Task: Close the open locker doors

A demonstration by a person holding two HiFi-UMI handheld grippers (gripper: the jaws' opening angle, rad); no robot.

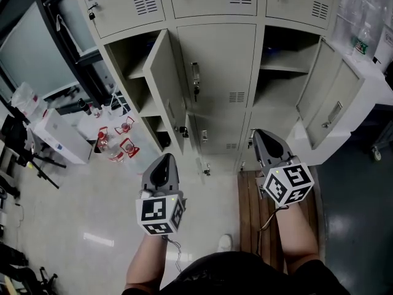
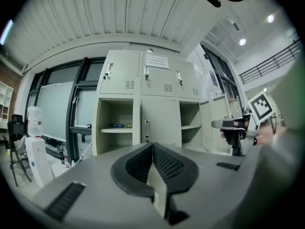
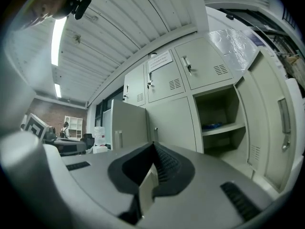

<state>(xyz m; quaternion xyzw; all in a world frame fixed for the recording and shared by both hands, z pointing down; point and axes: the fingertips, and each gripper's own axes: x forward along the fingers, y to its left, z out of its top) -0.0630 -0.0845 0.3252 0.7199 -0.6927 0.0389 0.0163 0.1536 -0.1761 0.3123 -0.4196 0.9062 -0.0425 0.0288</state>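
Left claw [image 1: 164,160], right claw [image 1: 263,135]: both pressed together, empty, level before lockers [image 1: 216,66]. Two locker doors [image 1: 163,85] stand open.

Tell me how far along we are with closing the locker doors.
Nothing is closed yet. The left door and right door both stand open; the middle door is shut. The left hand-held gripper and right hand-held gripper are shut, empty, touching neither door. Both doors remain.
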